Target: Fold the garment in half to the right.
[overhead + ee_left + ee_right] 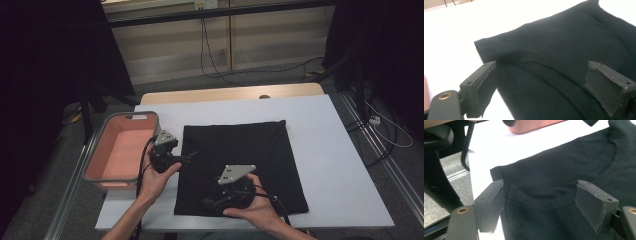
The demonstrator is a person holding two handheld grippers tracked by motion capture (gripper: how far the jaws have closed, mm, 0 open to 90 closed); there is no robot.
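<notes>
Black folded cotton garment (240,165), probably light and limp, lies flat; left gripper (541,82) and right gripper (541,202), both released, straddle its near-left edges, the likeliest hold.

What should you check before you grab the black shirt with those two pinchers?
1. Left gripper jaws open wide: ok.
2. Right gripper jaws open wide: ok.
3. Black shirt lies flat on the table: ok.
4. Left gripper has the shirt's edge between its jaws: ok, it seems.
5. Right gripper is over the shirt's near corner: ok.
6. Pink basket has room inside: ok.
</notes>
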